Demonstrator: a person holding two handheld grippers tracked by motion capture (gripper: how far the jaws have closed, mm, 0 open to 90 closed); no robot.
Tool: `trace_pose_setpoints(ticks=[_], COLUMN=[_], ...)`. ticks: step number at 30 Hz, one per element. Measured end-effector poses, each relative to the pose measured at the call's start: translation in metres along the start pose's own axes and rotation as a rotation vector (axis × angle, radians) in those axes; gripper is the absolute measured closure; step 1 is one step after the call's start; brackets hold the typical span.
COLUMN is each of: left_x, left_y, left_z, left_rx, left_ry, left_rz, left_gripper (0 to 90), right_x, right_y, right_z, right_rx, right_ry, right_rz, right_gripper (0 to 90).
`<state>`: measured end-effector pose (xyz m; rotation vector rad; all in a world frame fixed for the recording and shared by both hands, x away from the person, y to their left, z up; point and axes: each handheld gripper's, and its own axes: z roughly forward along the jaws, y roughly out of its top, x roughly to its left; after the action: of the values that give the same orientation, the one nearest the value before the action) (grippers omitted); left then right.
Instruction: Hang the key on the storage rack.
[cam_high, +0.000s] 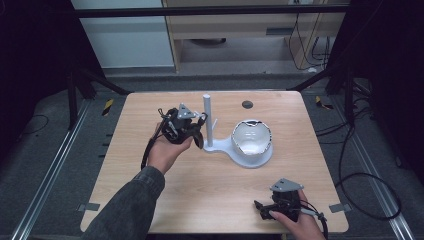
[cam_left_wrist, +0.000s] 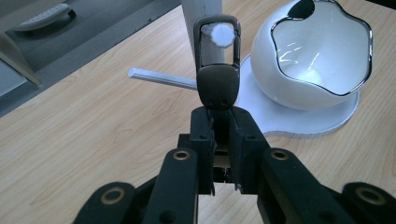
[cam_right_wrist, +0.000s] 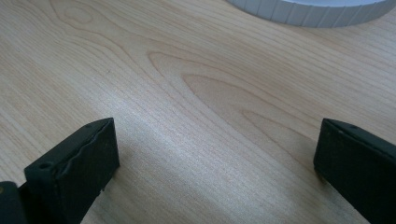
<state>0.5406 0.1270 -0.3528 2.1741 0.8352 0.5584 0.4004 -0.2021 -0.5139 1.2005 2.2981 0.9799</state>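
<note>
Gripping a dark metal clip (cam_left_wrist: 218, 70) between closed jaws, the left gripper (cam_high: 197, 137) is what I am working with, and from the high view I am seeing it hovering just beside the white stand (cam_high: 208, 122) on the wooden table (cam_high: 200, 190). A white bowl (cam_high: 252, 137) is sitting on the stand's round base, just right of the post. The right gripper (cam_high: 260, 206) is resting near the table's front edge, well apart from all of this.

Looking along the left gripper view, I am seeing the clip's open loop lining up around the tip of a white peg (cam_left_wrist: 217, 33) that juts from the stand. I am judging that the picking-up is done and the hanging is what is left: the loop looks threaded over the peg's end, but I cannot tell whether it is bearing on the peg yet. A second peg (cam_left_wrist: 161, 78) is pointing off to the left.

Turning to the right gripper view, its jaws are standing wide apart over bare wood, holding nothing. The ribbed edge of the stand's base (cam_right_wrist: 308, 11) is getting cut off at the top.
</note>
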Motion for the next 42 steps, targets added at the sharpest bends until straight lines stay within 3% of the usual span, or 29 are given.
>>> trace_pose_setpoints(ticks=[42], left_x=[-0.004], left_y=[-0.003], left_z=[0.02], left_rx=[-0.045], left_ry=[0.012], left_rz=[-0.076], left_gripper=[79.8], right_x=[0.0], right_y=[0.0], right_z=[0.0], right_rx=[0.0], right_ry=[0.0], right_rz=[0.0], right_gripper=[0.4])
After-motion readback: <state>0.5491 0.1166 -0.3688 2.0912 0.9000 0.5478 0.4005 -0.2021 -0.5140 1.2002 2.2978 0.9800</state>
